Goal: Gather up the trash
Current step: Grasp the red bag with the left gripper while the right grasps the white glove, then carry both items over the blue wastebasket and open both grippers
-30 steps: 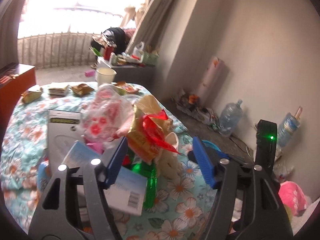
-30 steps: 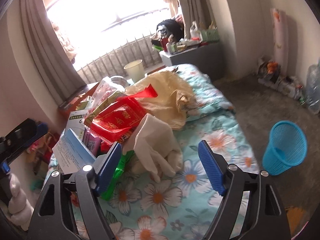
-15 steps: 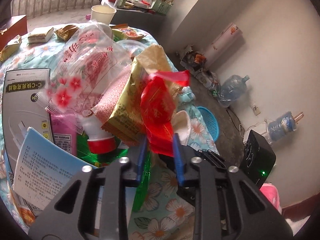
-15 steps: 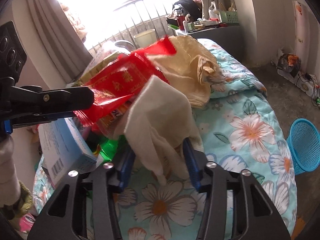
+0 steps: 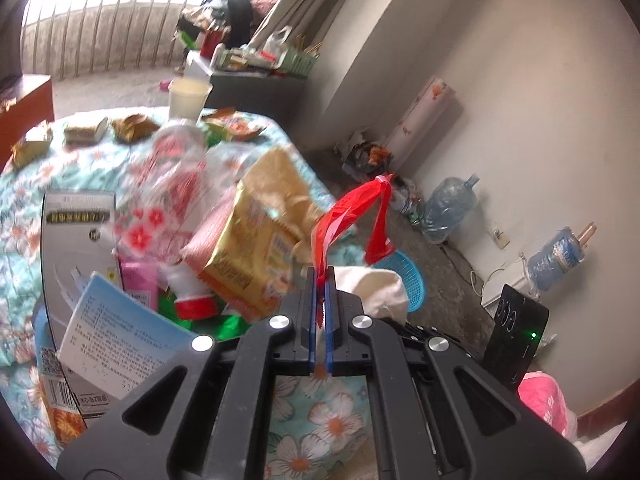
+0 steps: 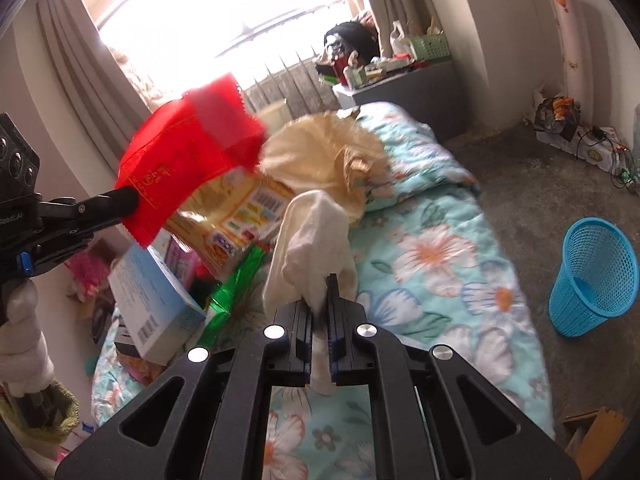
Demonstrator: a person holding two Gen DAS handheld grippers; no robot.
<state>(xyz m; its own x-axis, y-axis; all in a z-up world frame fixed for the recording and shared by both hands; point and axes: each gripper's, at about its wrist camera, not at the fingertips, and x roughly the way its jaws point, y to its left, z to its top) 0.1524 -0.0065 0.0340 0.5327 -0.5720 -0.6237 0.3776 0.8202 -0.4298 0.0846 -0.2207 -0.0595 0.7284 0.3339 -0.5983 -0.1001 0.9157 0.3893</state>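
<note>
left wrist view: left gripper [image 5: 319,280] pinches the red wrapper [image 5: 352,216], lifted off the pile; right gripper [image 6: 319,286] pinches the white cloth [image 6: 312,236], both clamped for carrying to the blue basket [image 6: 596,276] on the floor.

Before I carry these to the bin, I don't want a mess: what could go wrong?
The left gripper pinches only the red wrapper's edge, so it may slip or tear. The white cloth in the right gripper dangles and could drag the yellow packet off the bed. The blue basket looks small, so drops may miss.
</note>
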